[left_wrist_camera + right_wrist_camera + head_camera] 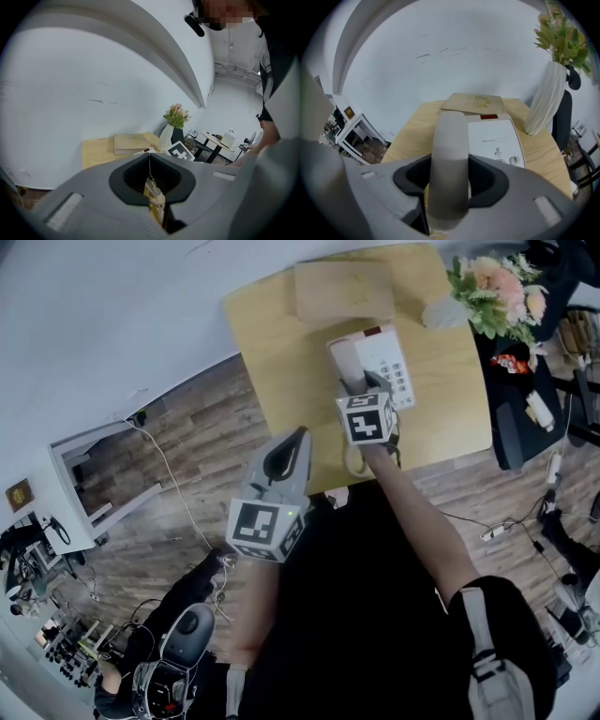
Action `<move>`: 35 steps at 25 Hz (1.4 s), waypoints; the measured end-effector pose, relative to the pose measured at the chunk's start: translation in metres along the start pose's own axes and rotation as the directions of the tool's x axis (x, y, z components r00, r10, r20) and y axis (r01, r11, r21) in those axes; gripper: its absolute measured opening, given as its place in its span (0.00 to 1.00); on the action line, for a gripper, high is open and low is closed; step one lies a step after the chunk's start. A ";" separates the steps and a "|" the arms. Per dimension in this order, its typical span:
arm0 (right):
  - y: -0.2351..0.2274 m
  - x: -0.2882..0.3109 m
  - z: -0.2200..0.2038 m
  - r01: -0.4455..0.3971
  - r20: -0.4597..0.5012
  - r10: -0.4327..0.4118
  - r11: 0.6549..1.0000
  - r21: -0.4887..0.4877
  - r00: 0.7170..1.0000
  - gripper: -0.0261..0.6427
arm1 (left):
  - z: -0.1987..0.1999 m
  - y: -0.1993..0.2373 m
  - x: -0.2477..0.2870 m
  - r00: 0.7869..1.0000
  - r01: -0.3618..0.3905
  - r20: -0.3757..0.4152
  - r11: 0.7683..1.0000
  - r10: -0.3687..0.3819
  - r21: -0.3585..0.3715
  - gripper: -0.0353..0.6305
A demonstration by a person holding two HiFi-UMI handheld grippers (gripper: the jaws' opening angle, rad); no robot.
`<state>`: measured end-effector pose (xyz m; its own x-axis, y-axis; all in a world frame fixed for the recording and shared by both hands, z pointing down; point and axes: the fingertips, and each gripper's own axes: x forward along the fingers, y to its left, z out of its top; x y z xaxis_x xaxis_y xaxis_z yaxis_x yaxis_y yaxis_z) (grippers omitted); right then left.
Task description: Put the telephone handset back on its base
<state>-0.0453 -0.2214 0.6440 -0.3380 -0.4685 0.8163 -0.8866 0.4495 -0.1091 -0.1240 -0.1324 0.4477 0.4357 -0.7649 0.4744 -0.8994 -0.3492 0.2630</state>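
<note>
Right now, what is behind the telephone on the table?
A flat tan book lies behind the telephone, toward the wall. The telephone's back edge covers the book's near edge, so I cannot tell whether they touch.

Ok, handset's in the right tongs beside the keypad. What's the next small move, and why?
Probably ease the handset straight down onto the left side of the base. The right tongs are shut on it, and it runs lengthwise beside the keypad, so it looks lined up. Whether it is fully seated can't be told from here.
</note>
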 end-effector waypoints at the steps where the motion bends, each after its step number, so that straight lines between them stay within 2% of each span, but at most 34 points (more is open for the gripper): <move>1: 0.000 0.000 0.000 0.005 -0.002 -0.005 1.000 0.001 1.000 0.37 | 0.000 0.000 -0.001 1.000 -0.004 0.001 1.000 0.004 0.000 0.07; 26: 0.003 -0.012 0.015 0.005 0.058 -0.005 1.000 -0.007 0.998 0.37 | 0.003 -0.007 -0.016 0.999 -0.048 0.027 0.999 0.047 0.006 0.07; 35: 0.003 -0.025 0.009 -0.040 0.078 0.042 0.999 -0.029 0.996 0.34 | -0.003 -0.026 -0.018 0.997 -0.066 0.030 0.998 0.066 0.008 0.07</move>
<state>-0.0428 -0.2148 0.6186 -0.3986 -0.5066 0.7645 -0.8626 0.4902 -0.1250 -0.1086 -0.1081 0.4344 0.3745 -0.8022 0.4651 -0.9264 -0.3022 0.2246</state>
